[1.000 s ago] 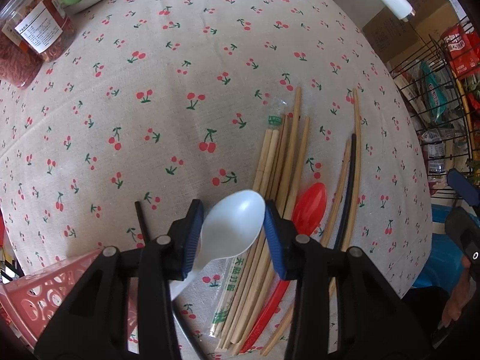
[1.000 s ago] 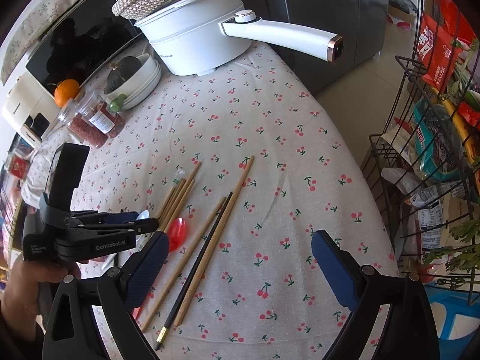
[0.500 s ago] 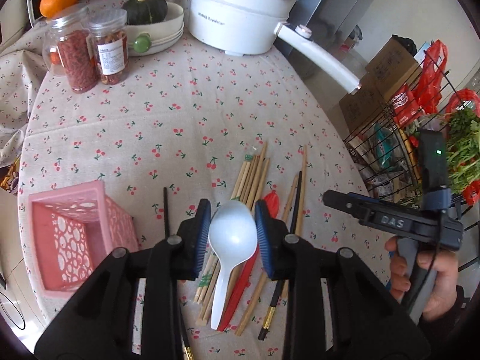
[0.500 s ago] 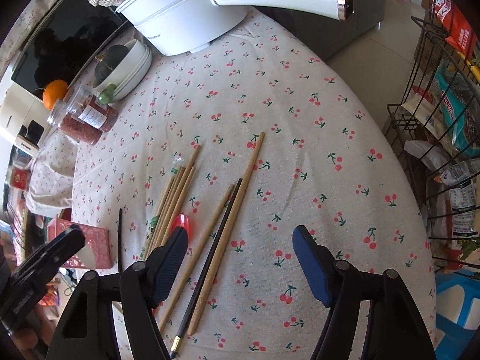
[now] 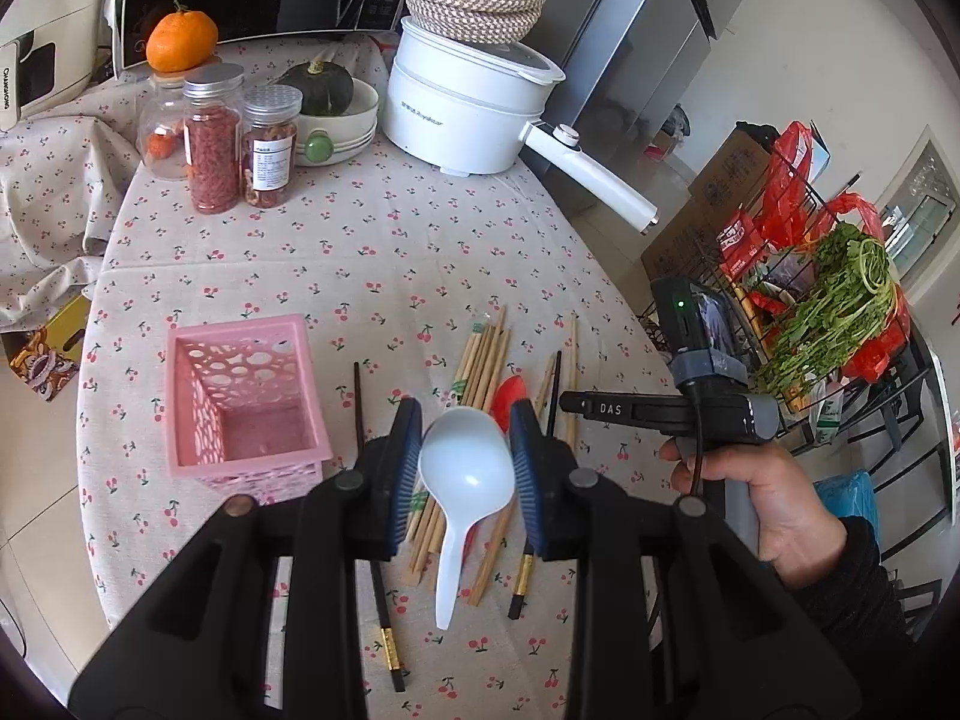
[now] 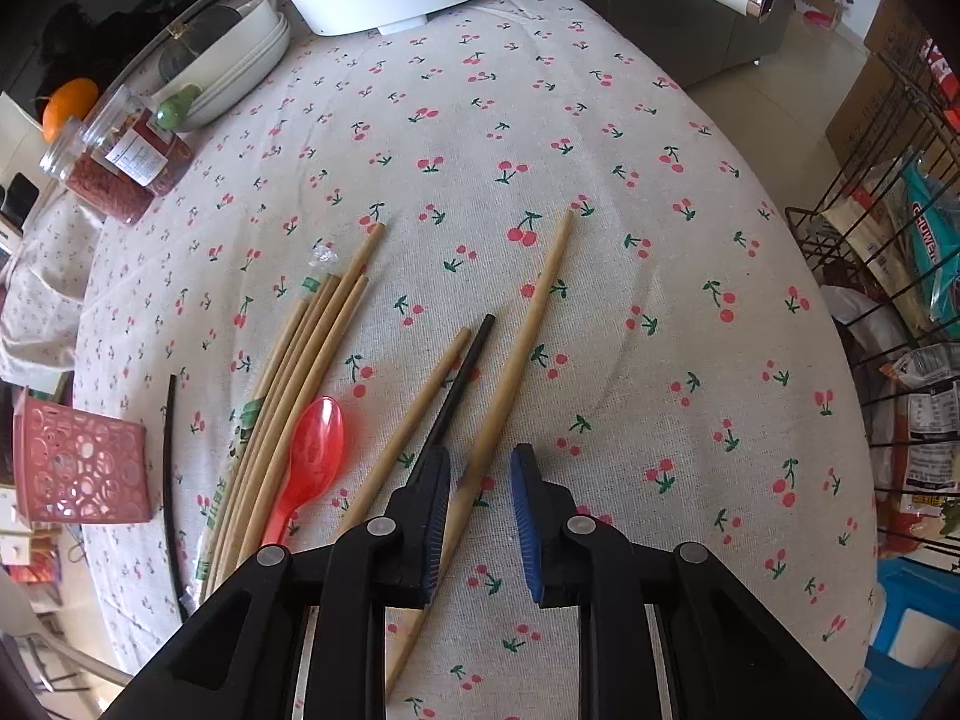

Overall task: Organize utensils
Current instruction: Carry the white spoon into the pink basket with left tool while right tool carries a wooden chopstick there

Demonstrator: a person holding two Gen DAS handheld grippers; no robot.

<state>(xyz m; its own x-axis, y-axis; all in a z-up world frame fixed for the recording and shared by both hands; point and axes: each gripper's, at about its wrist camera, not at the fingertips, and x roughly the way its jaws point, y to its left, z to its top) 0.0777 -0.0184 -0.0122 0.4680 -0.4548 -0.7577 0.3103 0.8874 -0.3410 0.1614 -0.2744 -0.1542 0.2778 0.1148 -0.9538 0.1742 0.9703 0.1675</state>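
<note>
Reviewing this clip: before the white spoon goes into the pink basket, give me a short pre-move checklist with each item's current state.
1. White spoon held between the left gripper pads by its bowl, handle hanging down: ok.
2. Spoon lifted off the cherry tablecloth: ok.
3. Pink basket upright, opening up, nothing seen inside: ok.
4. Path from spoon to basket free; only a black chopstick lies flat between them: ok.
5. Right gripper out of the way, low over a wooden chopstick, jaws apart around it: ok.
6. Firmness of grip on the rounded bowl: cannot tell.
</note>
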